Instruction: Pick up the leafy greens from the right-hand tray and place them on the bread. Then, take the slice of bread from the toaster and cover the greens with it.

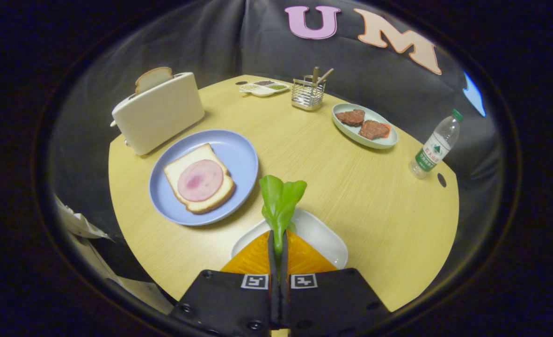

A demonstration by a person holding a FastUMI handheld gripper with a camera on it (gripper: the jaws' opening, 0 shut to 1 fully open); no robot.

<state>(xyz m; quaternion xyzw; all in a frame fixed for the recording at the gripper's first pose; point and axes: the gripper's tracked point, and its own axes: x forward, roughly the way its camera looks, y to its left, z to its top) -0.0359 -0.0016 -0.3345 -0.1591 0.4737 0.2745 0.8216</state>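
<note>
Tongs [279,243] clamped together on the stem of the leafy greens [280,201], held above the white tray [323,236]. Bread with ham [199,183] lies on the blue plate [239,154] ahead to the left; beyond it, a bread slice [153,78] stands in the toaster [158,112] on the bench [351,187].

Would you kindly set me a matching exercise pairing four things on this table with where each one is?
Things:
1. greens
2. ham
3. bread slice
4. meat patties

Places:
A. in the toaster
B. on the oval green plate
C. pinched between the fingers of the hand-held gripper
D. on the bread on the blue plate

Pairs: 1-C, 2-D, 3-A, 4-B
</note>
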